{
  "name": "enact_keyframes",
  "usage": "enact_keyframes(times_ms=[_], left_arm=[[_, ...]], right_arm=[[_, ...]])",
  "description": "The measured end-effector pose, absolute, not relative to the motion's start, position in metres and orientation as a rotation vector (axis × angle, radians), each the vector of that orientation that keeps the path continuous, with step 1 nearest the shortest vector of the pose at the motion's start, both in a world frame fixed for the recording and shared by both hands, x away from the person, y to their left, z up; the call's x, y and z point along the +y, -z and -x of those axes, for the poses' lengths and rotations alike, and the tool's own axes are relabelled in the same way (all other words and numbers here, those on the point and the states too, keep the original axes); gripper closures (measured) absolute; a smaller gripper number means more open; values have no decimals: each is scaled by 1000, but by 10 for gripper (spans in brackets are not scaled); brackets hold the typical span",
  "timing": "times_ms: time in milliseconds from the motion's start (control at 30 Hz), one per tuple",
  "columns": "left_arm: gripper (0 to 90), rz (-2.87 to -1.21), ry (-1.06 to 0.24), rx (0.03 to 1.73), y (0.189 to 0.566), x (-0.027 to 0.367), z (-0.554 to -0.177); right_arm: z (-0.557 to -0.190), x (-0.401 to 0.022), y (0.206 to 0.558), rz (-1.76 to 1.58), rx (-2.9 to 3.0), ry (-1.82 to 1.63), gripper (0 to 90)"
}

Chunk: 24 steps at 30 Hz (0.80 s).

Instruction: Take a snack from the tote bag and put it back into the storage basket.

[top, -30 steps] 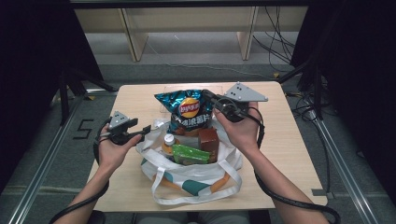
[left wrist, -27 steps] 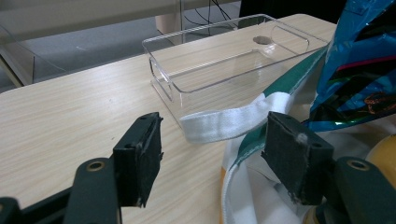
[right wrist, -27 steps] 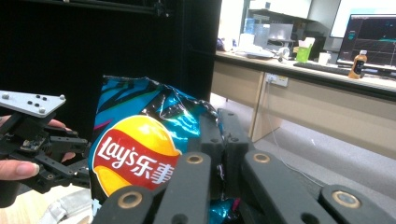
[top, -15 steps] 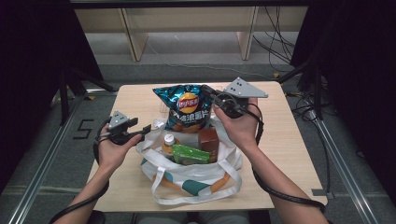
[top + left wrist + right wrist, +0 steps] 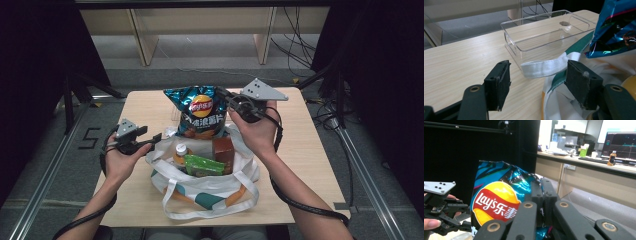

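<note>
Over the table (image 5: 310, 150), right claw (image 5: 226, 98) grips chip bag (image 5: 200, 111); left claw (image 5: 152, 138) wide by tote (image 5: 210, 187).

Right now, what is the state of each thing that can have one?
Chip bag: sealed, held up above the tote bag.
Right gripper: shut on the chip bag's edge.
Left gripper: open, the tote's white handle strap between its jaws.
Tote bag: open, filled with goods.
Clear tray: empty, upright.

Blue Lay's chip bag (image 5: 200, 111) hangs upright above the open white tote bag (image 5: 210, 192)
</note>
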State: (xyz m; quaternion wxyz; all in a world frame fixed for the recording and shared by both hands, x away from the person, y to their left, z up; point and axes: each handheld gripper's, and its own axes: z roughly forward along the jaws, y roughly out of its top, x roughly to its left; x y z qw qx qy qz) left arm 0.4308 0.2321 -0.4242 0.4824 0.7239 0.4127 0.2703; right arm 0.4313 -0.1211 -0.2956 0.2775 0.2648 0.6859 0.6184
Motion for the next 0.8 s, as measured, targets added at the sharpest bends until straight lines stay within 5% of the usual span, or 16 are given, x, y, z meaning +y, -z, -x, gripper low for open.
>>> enact_keyframes(times_ms=[800], left_arm=[[354, -1751, -657, 1000, 426, 232, -432]], right_arm=[[-430, -122, 287, -734, 1817, -1665, 900]])
